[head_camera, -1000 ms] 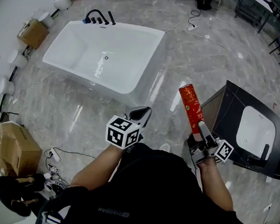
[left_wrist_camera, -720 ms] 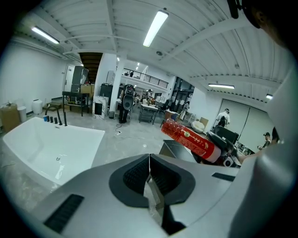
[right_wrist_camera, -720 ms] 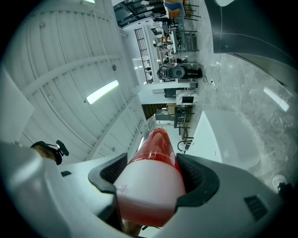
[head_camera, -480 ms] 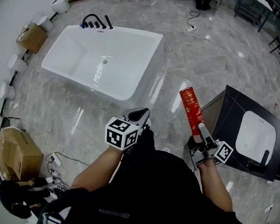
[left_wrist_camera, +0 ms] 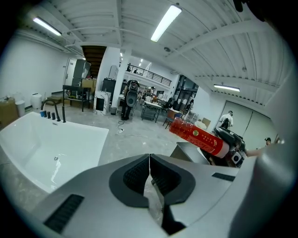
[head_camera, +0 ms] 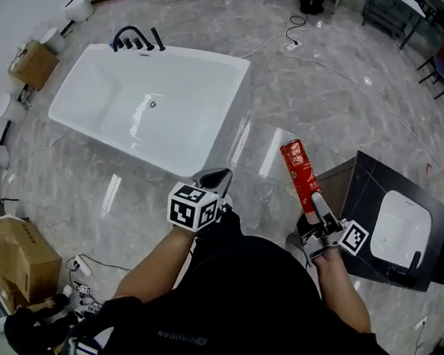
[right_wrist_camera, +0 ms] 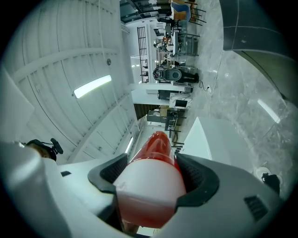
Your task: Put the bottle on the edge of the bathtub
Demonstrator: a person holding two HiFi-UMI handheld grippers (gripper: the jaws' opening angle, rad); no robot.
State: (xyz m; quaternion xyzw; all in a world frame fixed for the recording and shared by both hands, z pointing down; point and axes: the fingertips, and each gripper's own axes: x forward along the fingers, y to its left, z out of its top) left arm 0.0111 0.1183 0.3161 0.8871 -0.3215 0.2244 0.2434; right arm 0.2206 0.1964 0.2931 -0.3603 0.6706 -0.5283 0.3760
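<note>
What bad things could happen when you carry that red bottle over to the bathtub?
The right tool grips the red bottle only by its white end, so the long body might wobble or slip out on the way. The bathtub has a narrow, shiny rim, so a tall bottle stood there could tip into the tub or onto the hard floor.

The right gripper (right_wrist_camera: 152, 177) has its jaws clamped on a red bottle (right_wrist_camera: 156, 145), one dark pad pressing each side of its white end. The bottle points away toward 12 o'clock. A white bathtub (right_wrist_camera: 201, 135) lies just past it at about 2 o'clock, on a glossy marble floor (right_wrist_camera: 244, 104). A strip light (right_wrist_camera: 92, 86) glows at 10 o'clock.
</note>
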